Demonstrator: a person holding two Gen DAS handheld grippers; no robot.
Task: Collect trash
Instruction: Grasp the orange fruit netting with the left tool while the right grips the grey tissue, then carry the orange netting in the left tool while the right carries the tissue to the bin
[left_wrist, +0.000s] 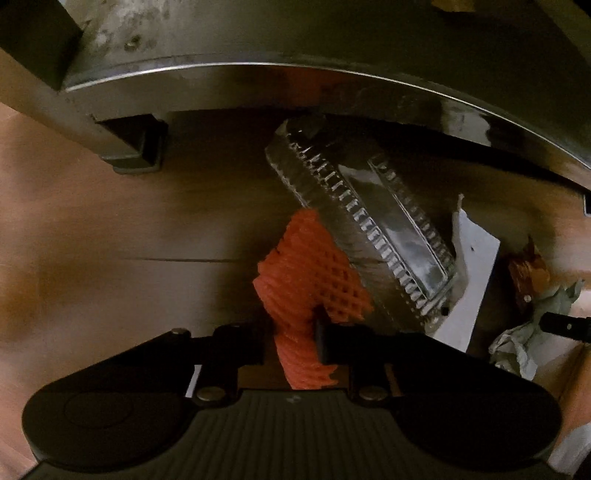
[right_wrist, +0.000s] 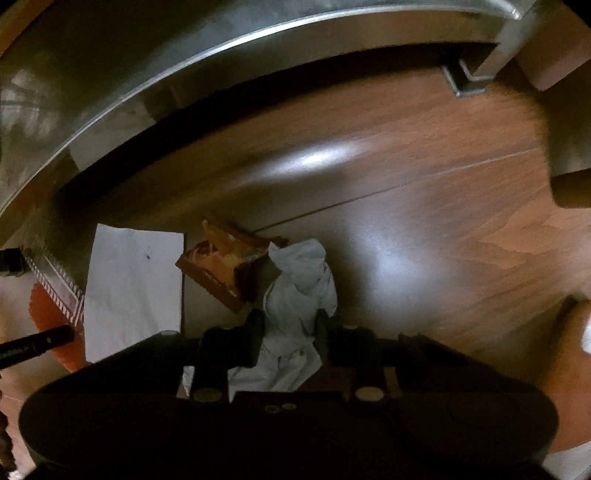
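Observation:
My left gripper (left_wrist: 290, 343) points down at the wooden floor and is shut on an orange foam net (left_wrist: 310, 273), pinched between its black fingers. The net lies against a clear ribbed plastic tray (left_wrist: 369, 221). My right gripper (right_wrist: 290, 332) is shut on a crumpled pale tissue (right_wrist: 299, 291), which bulges between both fingers. A torn brown wrapper (right_wrist: 218, 269) touches the tissue on its left. Beside that lies a flat white paper (right_wrist: 133, 288). The net (right_wrist: 44, 306) and one of the left gripper's fingers (right_wrist: 37, 341) show at the left edge of the right wrist view.
A steel table rim (left_wrist: 295, 74) curves over the trash, with its leg foot (left_wrist: 136, 147) on the floor at the left. The other leg foot (right_wrist: 469, 81) shows at the upper right in the right wrist view. Wooden floor (right_wrist: 443, 221) stretches to the right of the tissue.

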